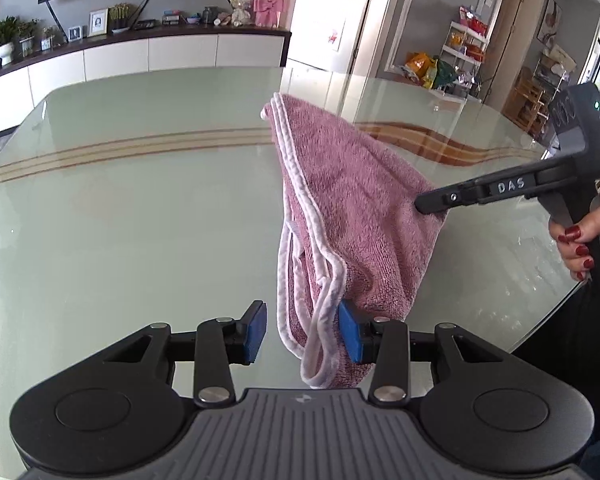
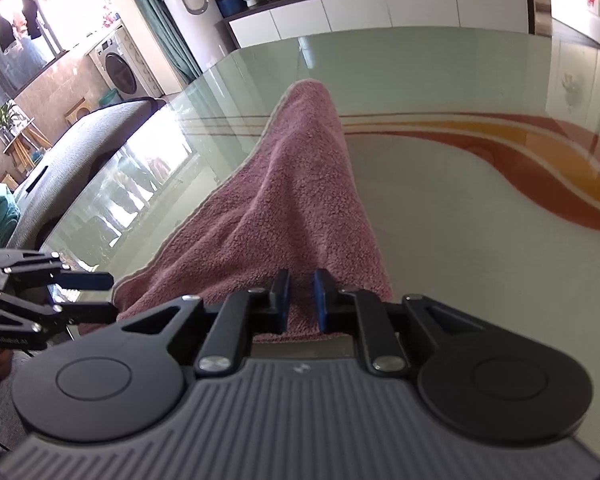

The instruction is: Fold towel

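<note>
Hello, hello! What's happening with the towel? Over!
Right gripper clamped on pink towel. Left gripper open, trim between its pads. Towel draped on the table. Nothing blocking.

The towel [image 1: 340, 200] lies folded on the glass table [image 1: 120, 200], running from the near edge away toward the table's middle, its far corner resting on the stripe that crosses the tabletop. The left gripper [image 1: 302, 330] stands at the near end of the towel, the bunched hem lying between its pads and against the right-hand one. The right gripper [image 2: 302, 300] sits on the towel's opposite near corner, to the right of the left one, a ridge of cloth between its pads. Beyond the table's far edge a sideboard [image 1: 140, 56] runs along the wall. A chair [image 2: 80, 152] stands at the table's left side.
</note>
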`<state>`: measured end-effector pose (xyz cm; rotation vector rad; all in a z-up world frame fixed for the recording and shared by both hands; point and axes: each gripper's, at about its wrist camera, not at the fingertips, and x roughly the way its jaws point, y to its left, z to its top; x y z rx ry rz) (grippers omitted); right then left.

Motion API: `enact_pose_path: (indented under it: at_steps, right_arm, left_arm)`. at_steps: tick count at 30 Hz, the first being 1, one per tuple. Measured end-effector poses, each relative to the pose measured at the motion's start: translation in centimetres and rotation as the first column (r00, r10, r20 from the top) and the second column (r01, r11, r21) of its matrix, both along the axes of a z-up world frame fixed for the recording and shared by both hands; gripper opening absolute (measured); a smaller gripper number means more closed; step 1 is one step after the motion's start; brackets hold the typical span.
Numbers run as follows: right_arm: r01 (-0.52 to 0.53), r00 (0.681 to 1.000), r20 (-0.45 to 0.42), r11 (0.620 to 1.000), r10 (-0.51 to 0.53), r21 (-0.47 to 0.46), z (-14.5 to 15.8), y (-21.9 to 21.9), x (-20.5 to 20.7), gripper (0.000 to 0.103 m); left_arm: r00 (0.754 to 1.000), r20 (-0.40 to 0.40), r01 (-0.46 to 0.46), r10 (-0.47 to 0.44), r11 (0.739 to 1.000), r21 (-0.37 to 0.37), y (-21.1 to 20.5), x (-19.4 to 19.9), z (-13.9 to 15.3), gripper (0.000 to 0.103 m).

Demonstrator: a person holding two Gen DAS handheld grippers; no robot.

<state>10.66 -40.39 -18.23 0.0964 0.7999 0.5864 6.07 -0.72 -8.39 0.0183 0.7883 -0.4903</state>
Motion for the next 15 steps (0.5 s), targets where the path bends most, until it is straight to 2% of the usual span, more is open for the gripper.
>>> enact_pose_path:
  at_steps: [3, 4, 8, 12, 15]
  right_arm:
    - [-0.053, 0.994, 0.095, 0.998, 0.056, -0.034, 1.2, 1.0, -1.1, 0.044]
    - [-0.067, 0.99, 0.12, 0.997, 0.072, -0.05, 1.4, 1.5, -1.4, 0.045]
    - [-0.126, 0.985, 0.116, 0.992, 0.128, -0.021, 1.6, 3.1, -1.2, 0.044]
    - [-0.194, 0.971, 0.123, 0.977, 0.205, -0.091, 1.2, 5.9, -1.0, 0.044]
    - [-0.193, 0.972, 0.112, 0.974, 0.206, -0.117, 0.6, 6.7, 0.0, 0.044]
  left_arm:
    - [1.0, 0.016, -0.001, 0.001, 1.0, -0.014, 0.7, -0.4, 0.7, 0.043]
    - [1.0, 0.024, 0.004, -0.003, 1.0, -0.018, 0.8, -0.6, 1.0, 0.043]
    - [0.993, 0.094, 0.071, -0.073, 0.997, 0.025, -0.1, -1.7, 2.1, 0.048]
    - [0.977, 0.125, 0.169, -0.172, 0.985, 0.035, -1.8, -2.4, 2.5, 0.048]
    - [0.966, 0.134, 0.212, -0.219, 0.975, 0.069, -3.3, -2.3, 2.1, 0.049]
